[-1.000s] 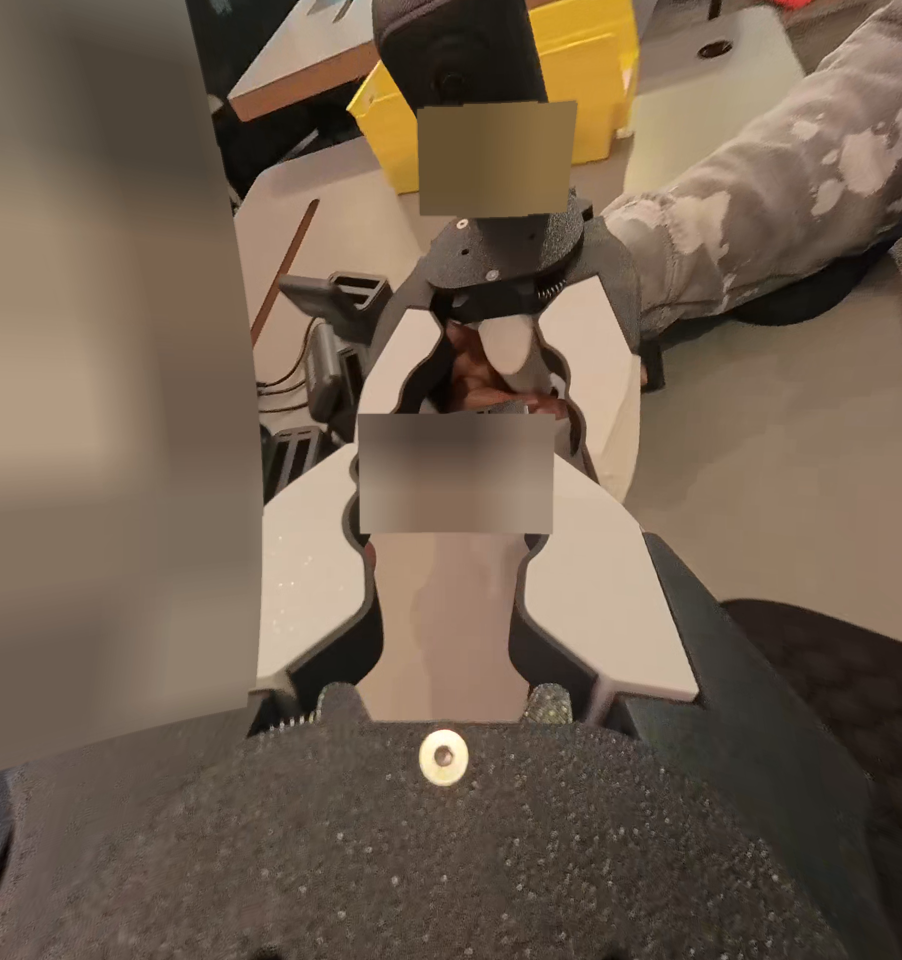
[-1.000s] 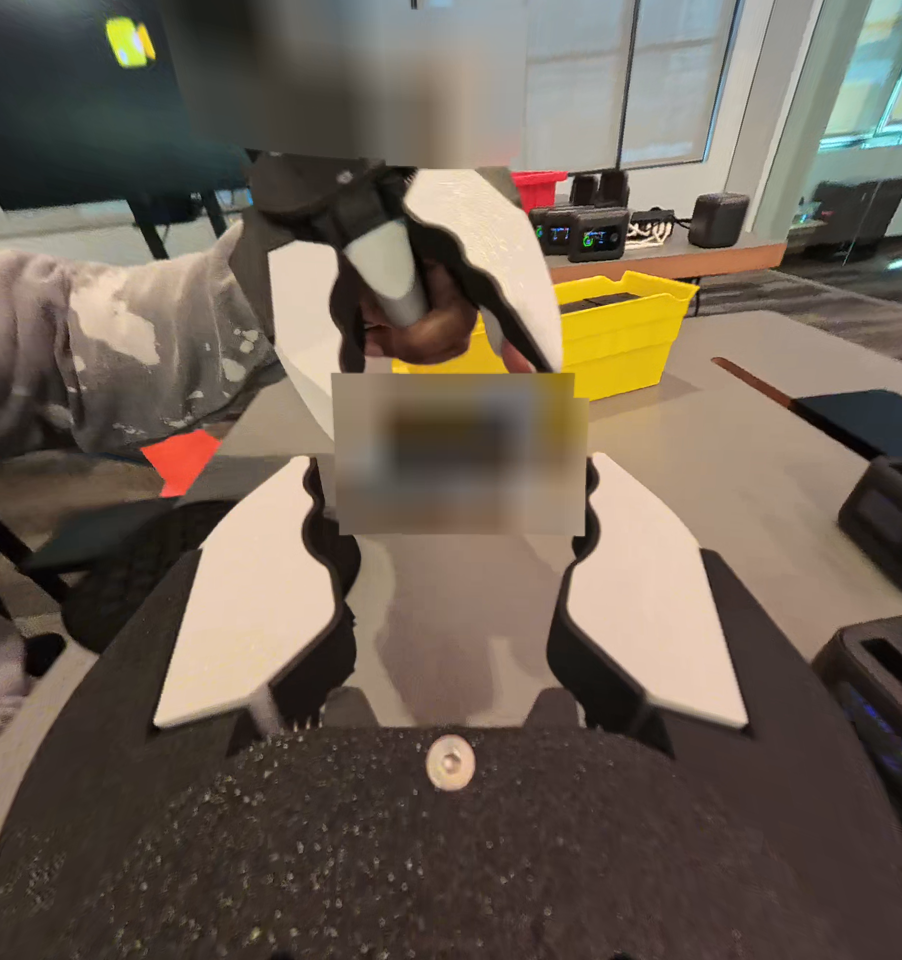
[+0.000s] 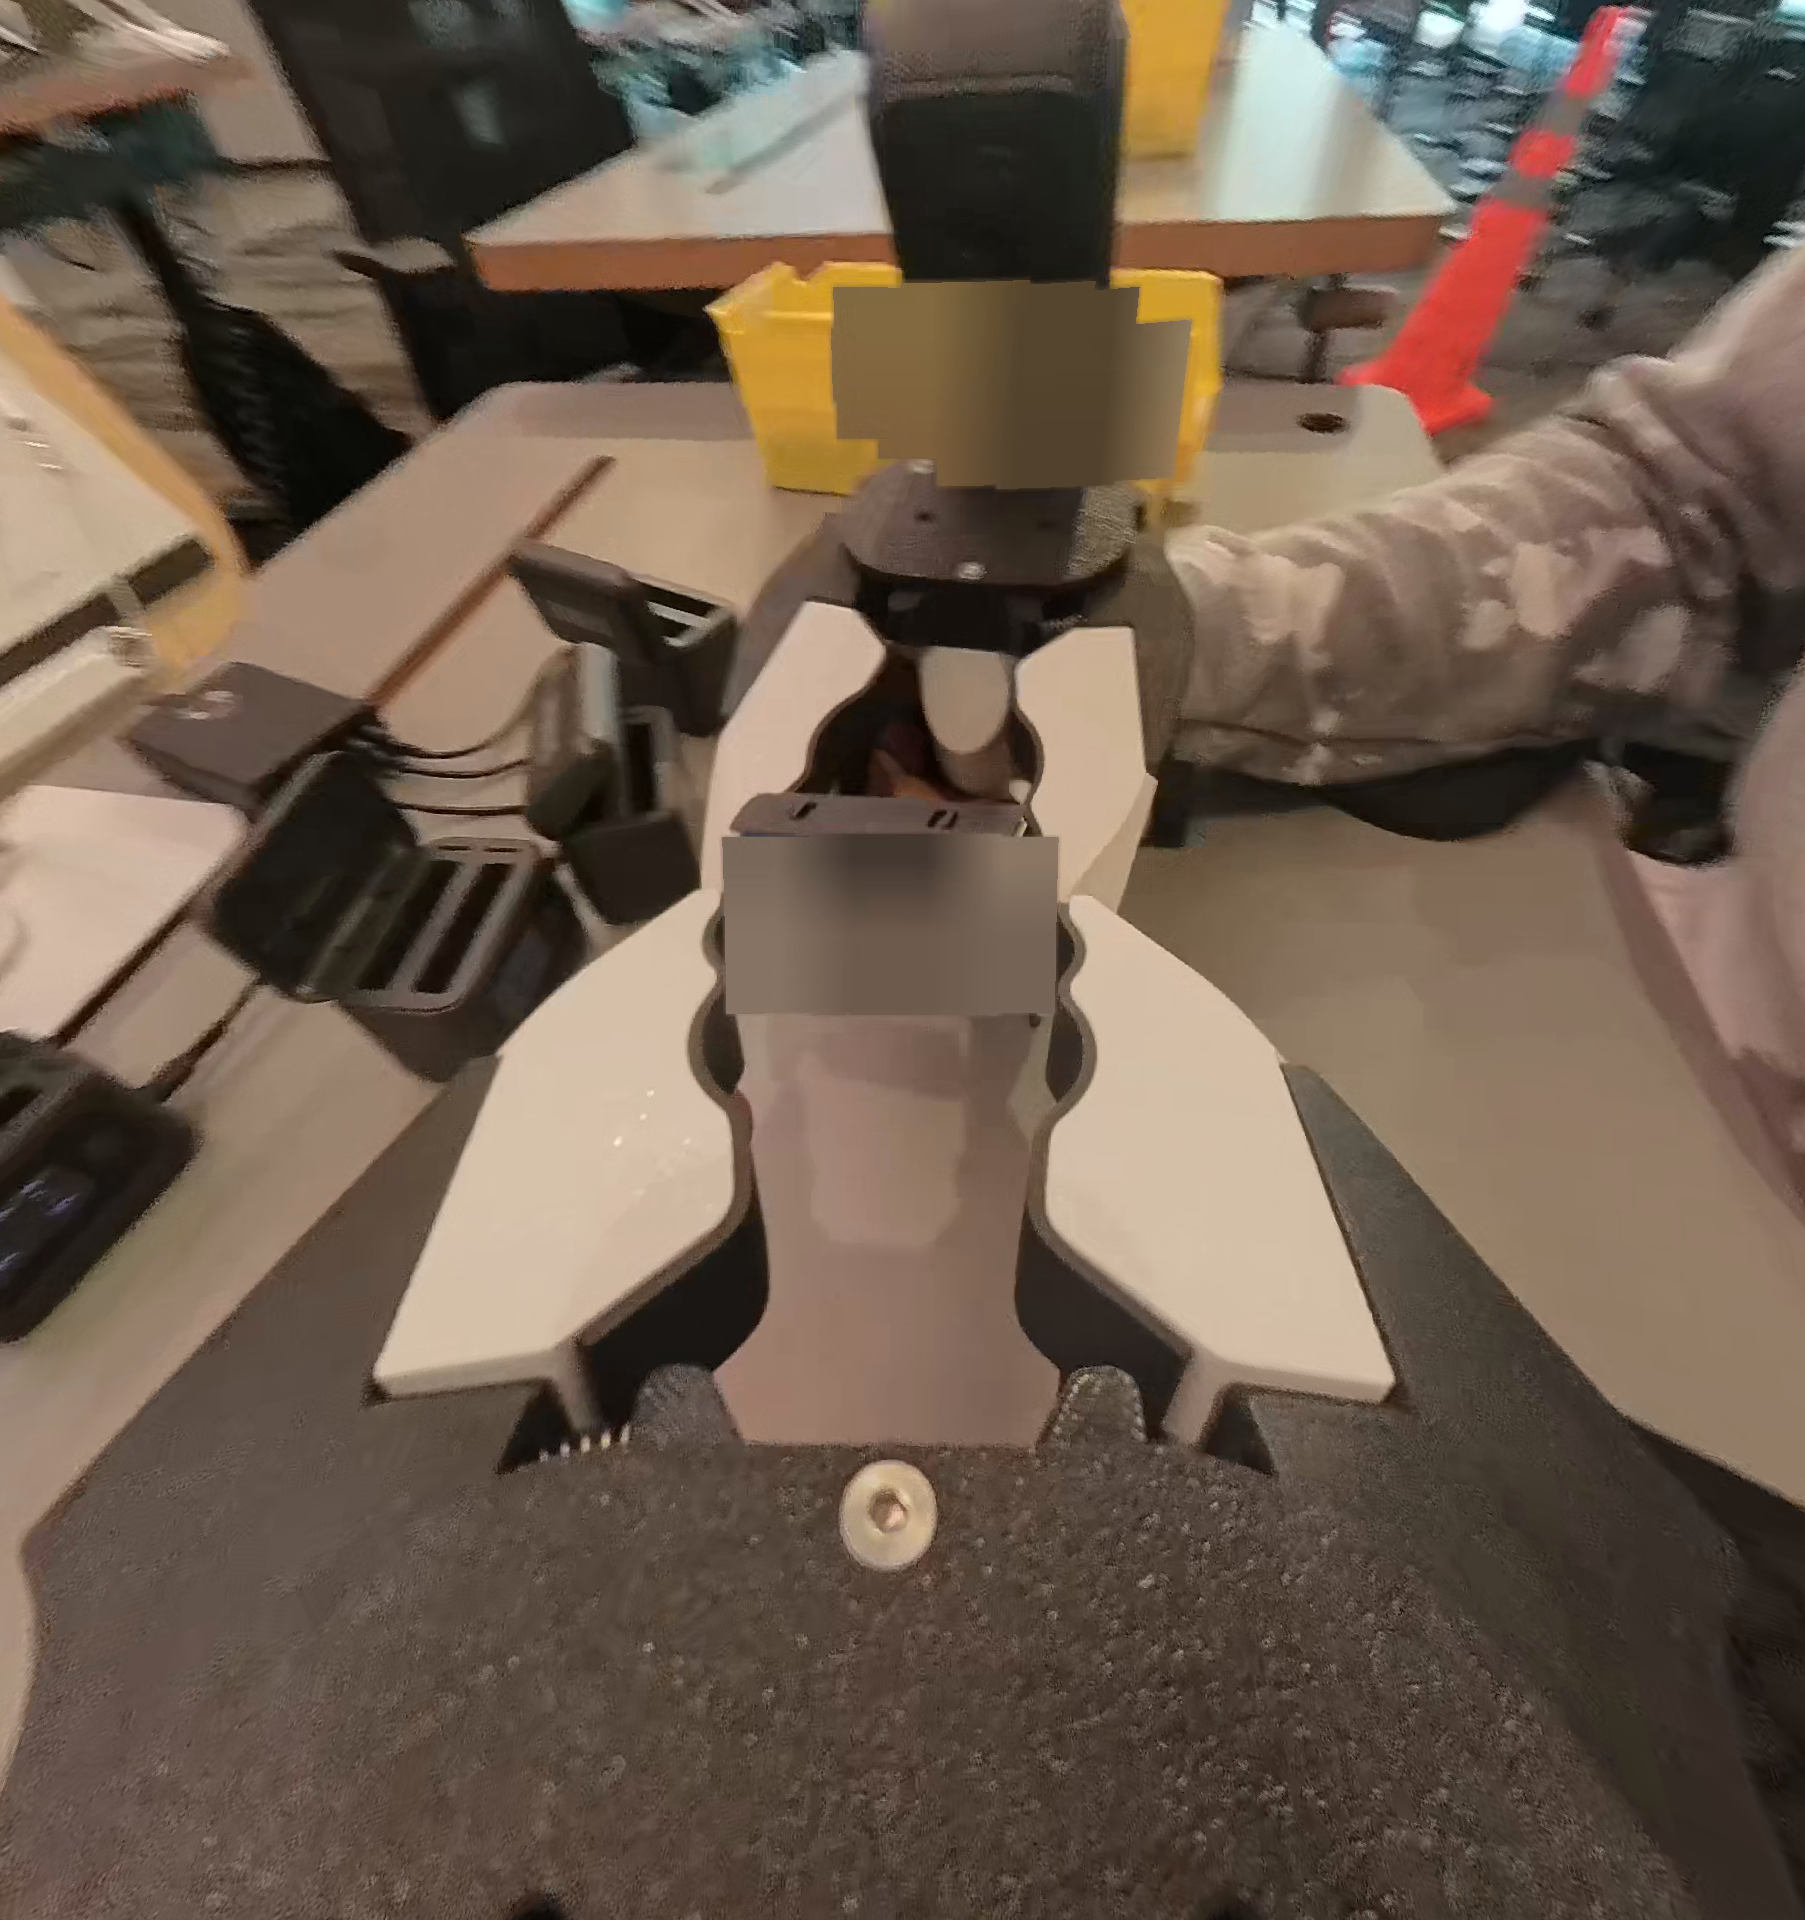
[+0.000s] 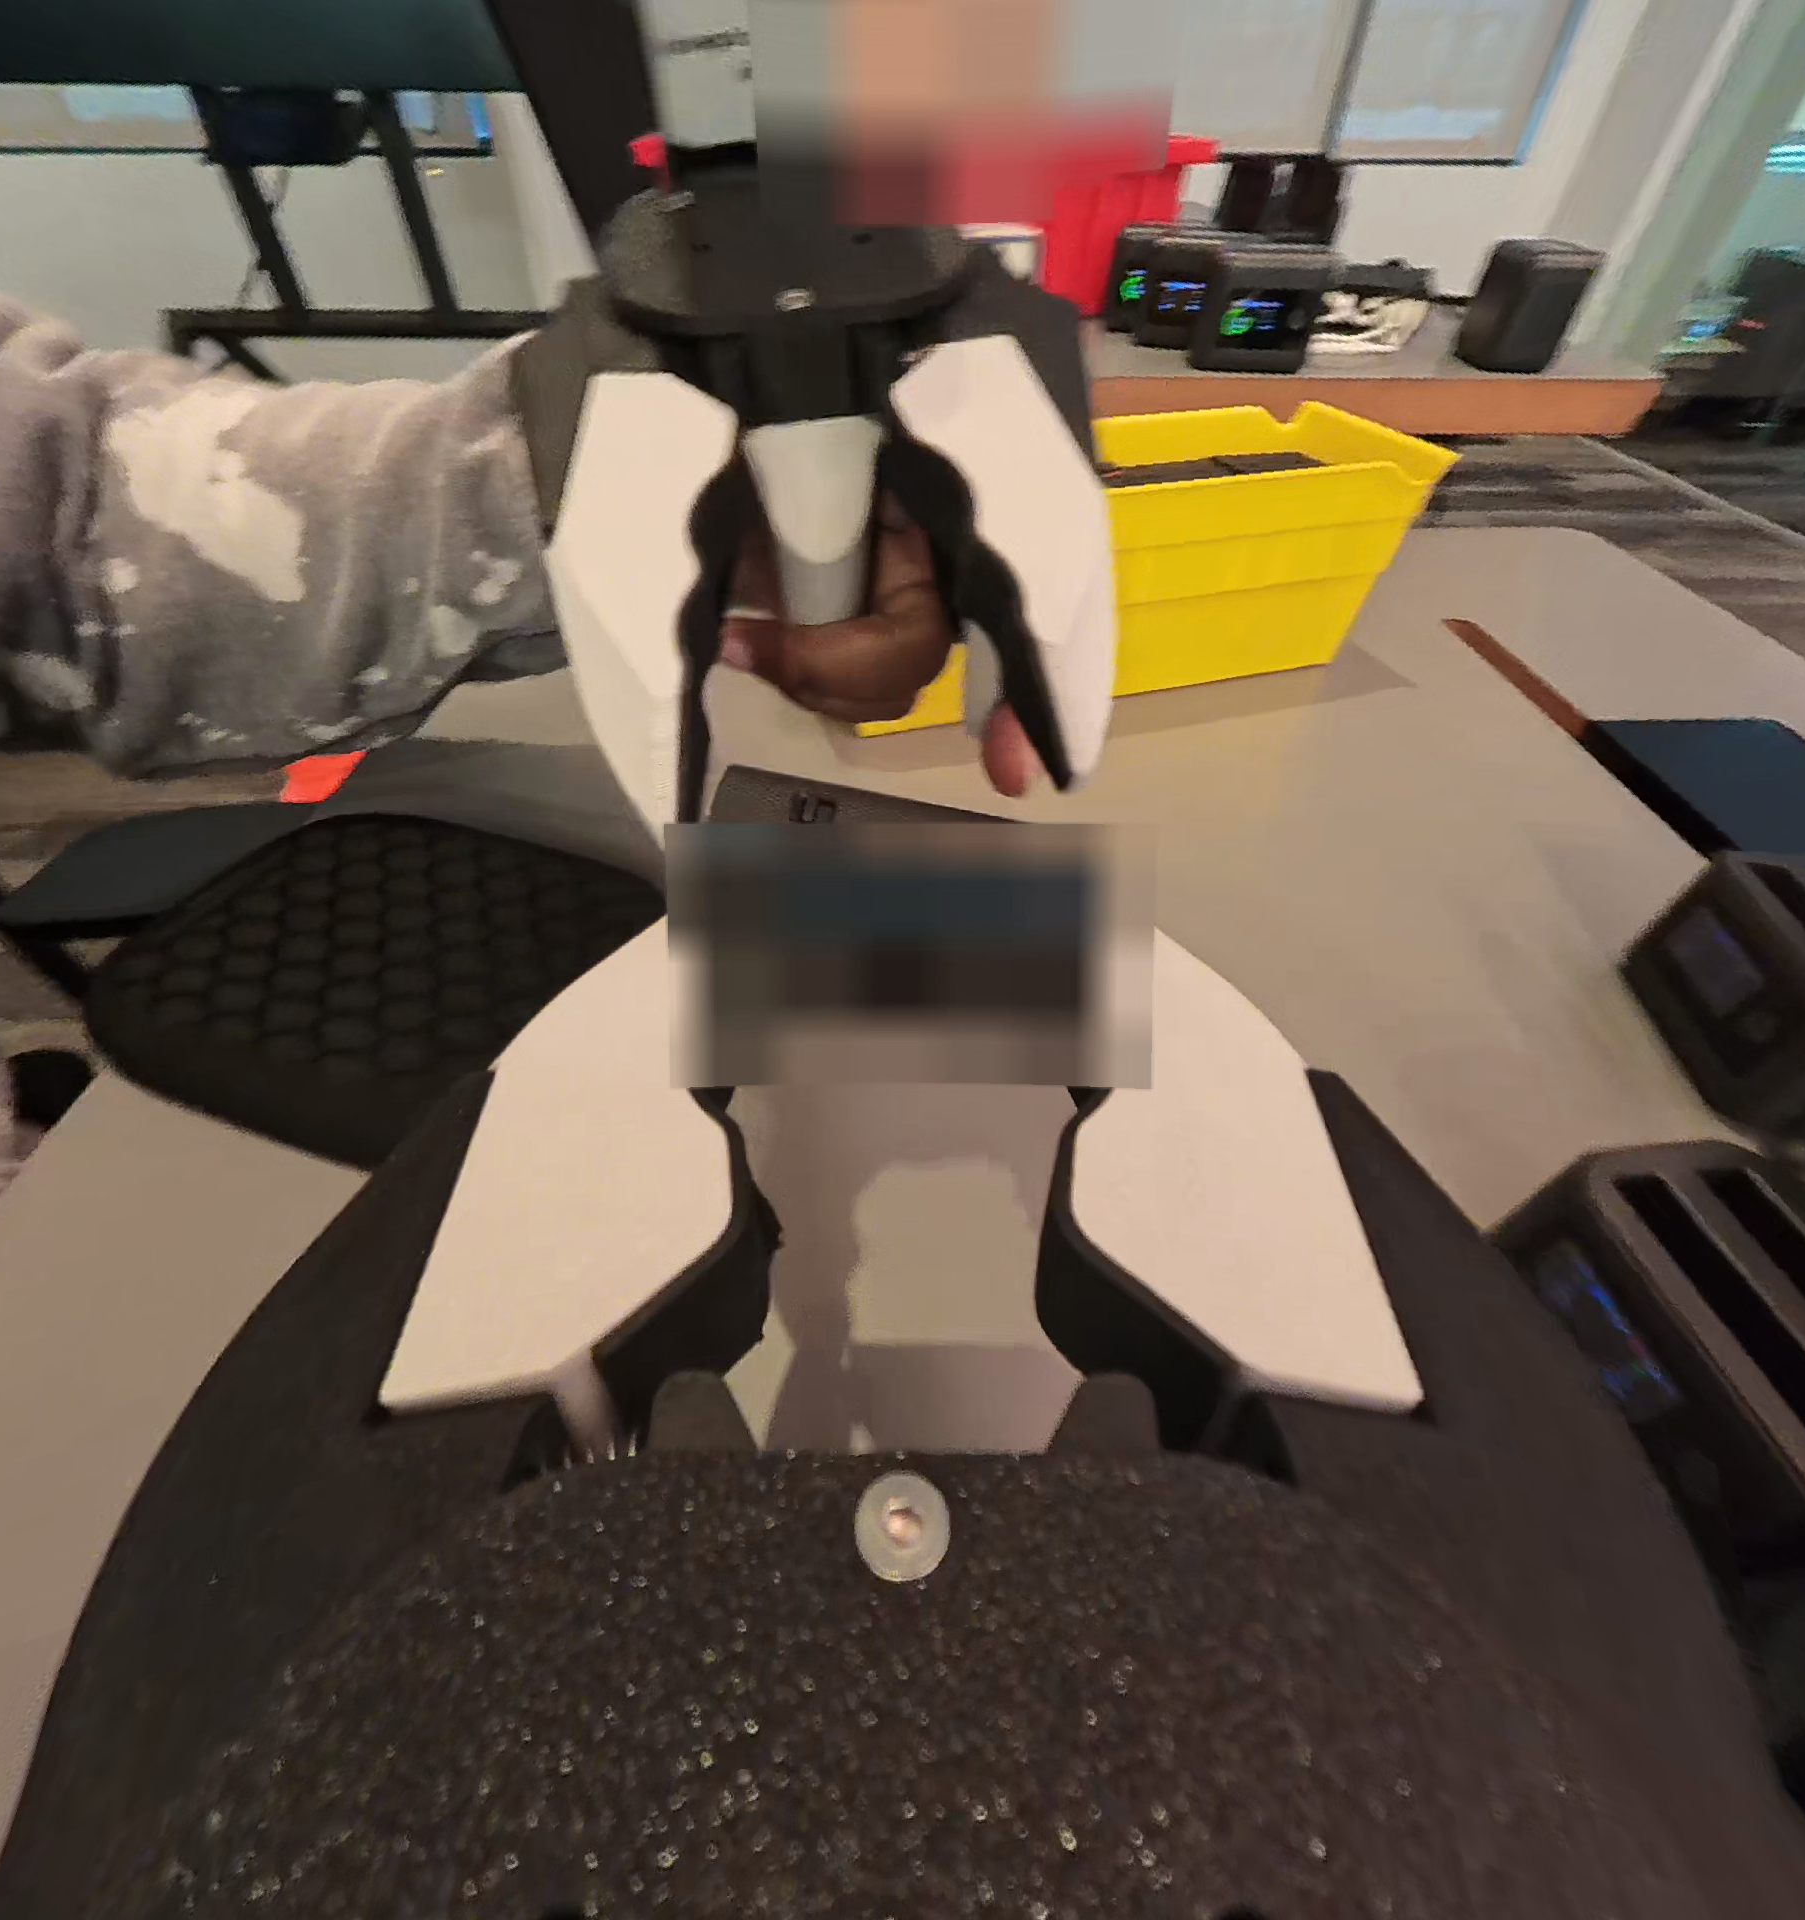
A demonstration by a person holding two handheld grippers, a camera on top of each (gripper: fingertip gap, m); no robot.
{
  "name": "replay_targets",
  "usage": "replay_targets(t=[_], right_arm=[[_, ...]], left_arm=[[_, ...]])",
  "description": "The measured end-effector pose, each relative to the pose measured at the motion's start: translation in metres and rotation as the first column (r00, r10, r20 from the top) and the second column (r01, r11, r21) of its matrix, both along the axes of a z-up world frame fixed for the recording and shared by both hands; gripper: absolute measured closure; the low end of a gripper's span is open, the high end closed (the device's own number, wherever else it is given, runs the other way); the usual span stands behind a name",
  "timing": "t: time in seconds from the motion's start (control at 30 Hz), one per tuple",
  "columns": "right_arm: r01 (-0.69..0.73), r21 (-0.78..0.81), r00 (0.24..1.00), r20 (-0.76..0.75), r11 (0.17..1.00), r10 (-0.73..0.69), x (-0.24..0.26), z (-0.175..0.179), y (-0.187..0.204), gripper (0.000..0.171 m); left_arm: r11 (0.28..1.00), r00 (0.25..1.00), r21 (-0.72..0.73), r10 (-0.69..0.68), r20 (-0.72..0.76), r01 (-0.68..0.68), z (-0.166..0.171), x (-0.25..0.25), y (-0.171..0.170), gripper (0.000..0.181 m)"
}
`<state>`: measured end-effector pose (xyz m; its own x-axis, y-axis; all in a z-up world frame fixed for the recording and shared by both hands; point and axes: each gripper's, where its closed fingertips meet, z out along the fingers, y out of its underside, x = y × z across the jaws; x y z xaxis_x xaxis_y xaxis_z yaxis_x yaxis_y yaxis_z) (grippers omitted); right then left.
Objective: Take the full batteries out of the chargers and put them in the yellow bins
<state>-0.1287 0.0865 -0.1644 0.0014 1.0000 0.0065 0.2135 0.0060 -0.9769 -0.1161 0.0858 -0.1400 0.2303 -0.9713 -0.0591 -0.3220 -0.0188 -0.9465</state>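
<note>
A dark battery hangs above the grey table between my two grippers, which face each other. Most of the battery is under a blur patch. My left gripper has its fingers against the battery's sides and is shut on it. My right gripper is closed in on the same battery from the opposite end. The right gripper shows ahead in the left wrist view, and the left gripper ahead in the right wrist view. A yellow bin holding dark batteries stands behind them; it also shows in the left wrist view.
Black chargers with open slots and one with a lit display stand at the table's left, with cables. More chargers show in the right wrist view. A person's grey sleeve, a black mesh chair and an orange cone are near. Only a small space, under 4 cm, lies between the two pairs of fingers.
My right gripper's fingers have come in from wide open onto the battery. The left gripper still holds it and has turned to face the right gripper squarely.
</note>
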Motion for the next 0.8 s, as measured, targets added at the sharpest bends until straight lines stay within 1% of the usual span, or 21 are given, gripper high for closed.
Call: replay_targets(t=[0.07, 0.13, 0.2, 0.27, 0.37, 0.5, 0.6, 0.67, 0.8], right_arm=[[0.117, 0.008, 0.992, -0.039, 0.993, -0.116, 0.005, 0.007, 0.02, 0.109], [0.254, 0.049, 0.966, -0.061, 0.966, -0.251, 0.012, 0.012, 0.041, 0.109], [0.396, 0.104, 0.917, -0.086, 0.912, -0.388, 0.023, 0.019, 0.06, 0.109], [0.507, 0.143, 0.861, -0.118, 0.85, -0.494, 0.033, 0.025, 0.074, 0.109], [0.623, 0.218, 0.782, -0.163, 0.751, -0.602, 0.045, 0.035, 0.084, 0.109], [0.683, 0.348, 0.723, -0.194, 0.642, -0.663, 0.05, 0.041, 0.085, 0.109], [0.698, 0.385, 0.702, -0.202, 0.603, -0.683, 0.051, 0.043, 0.085, 0.109], [0.695, 0.385, 0.705, -0.196, 0.607, -0.682, 0.051, 0.042, 0.085, 0.109], [0.651, 0.39, 0.745, -0.163, 0.651, -0.647, 0.043, 0.034, 0.083, 0.108]], left_arm=[[0.993, 0.992, 0.027, 0.115, 0.048, -0.117, 0.006, -0.001, 0.013, 0.129], [0.974, 0.969, 0.024, 0.222, 0.113, -0.226, 0.013, 0.001, 0.024, 0.131], [0.945, 0.93, -0.003, 0.322, 0.18, -0.326, 0.02, 0.006, 0.034, 0.133], [0.913, 0.888, -0.019, 0.4, 0.228, -0.407, 0.024, 0.011, 0.042, 0.133], [0.883, 0.848, -0.03, 0.46, 0.263, -0.469, 0.029, 0.025, 0.052, 0.134], [0.866, 0.846, 0.017, 0.483, 0.226, -0.5, 0.03, 0.044, 0.065, 0.137], [0.856, 0.864, 0.127, 0.483, 0.142, -0.5, 0.023, 0.048, 0.071, 0.159], [0.862, 0.873, 0.147, 0.467, 0.142, -0.485, 0.022, 0.049, 0.069, 0.166], [0.87, 0.88, 0.146, 0.451, 0.148, -0.47, 0.013, 0.041, 0.068, 0.166]])
